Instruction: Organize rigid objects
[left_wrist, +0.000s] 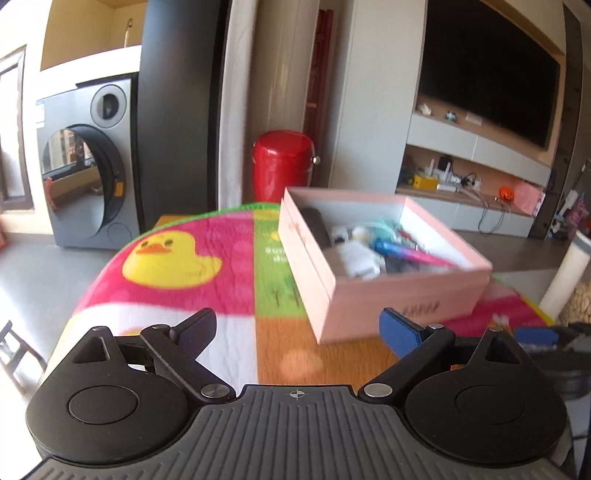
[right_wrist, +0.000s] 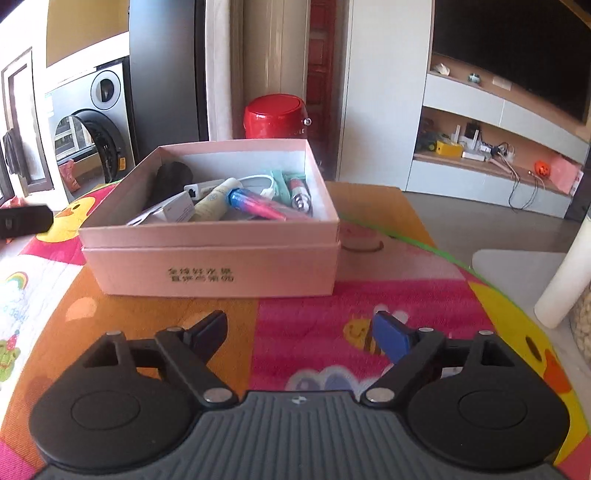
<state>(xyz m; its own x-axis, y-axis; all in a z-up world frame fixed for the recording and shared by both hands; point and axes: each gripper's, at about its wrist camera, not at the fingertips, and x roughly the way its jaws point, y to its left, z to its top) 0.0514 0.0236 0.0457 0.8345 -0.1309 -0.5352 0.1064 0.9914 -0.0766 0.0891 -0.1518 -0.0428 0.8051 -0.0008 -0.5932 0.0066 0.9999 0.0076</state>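
Left gripper (left_wrist: 297, 326) jaws spread wide, right gripper (right_wrist: 301, 332) likewise (both empty), angled downward

Place: a lived-in home, an open living area with a laundry corner.
Laundry: a grey front-loading washing machine (left_wrist: 92, 162) stands at the left, its round door swung open.
Living room: a large dark television (left_wrist: 487, 74) hangs on the right wall above a built-in shelf unit (left_wrist: 469, 155) in wood and white.
Shelf clutter: routers, cables, a yellow box and a small orange pumpkin (right_wrist: 541, 169).
Table cover: a bright children's mat (left_wrist: 173, 266) printed with a yellow duck.
Other household things: a red lidded bin (right_wrist: 275, 116) on the floor; a window (right_wrist: 20, 122) at far left.
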